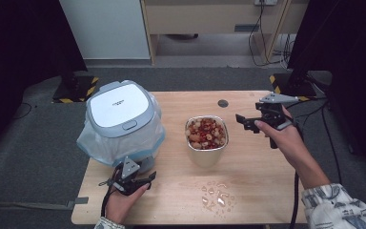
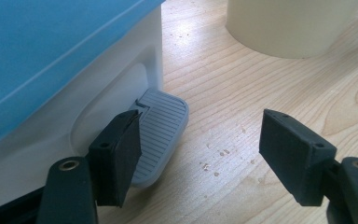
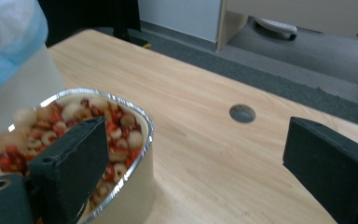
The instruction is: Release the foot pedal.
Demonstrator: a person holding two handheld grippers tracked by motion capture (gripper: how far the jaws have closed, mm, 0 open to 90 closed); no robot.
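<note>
reaching for the pedal and the bowl

my left gripper (image 2: 200, 154) is standing with its jaws wide apart, nothing between them. one of its fingers (image 2: 121, 154) is hovering just over the grey foot pedal (image 2: 161, 135) of the white pedal bin (image 1: 121, 119); whether it is touching the pedal i cannot tell. my right gripper (image 3: 200, 168) is also holding its jaws apart and empty, with the rim of the bowl of cereal (image 1: 207, 138) just beside one pad.

the bowl is sitting in the middle of the wooden table (image 1: 248, 191), the bin near it on my left, its lid closed. i think the step now is pressing the pedal to open the lid. to do it well, i am judging that the left pad should be coming down flat on the ribbed part, not on the edge, and the right jaws should be taking the bowl wall between them without tipping it.

my left hand (image 1: 121, 200) is lying low at the near edge, pointing at the bin's base. my right hand (image 1: 286, 138) is higher, its gripper pointing toward the bowl.
</note>
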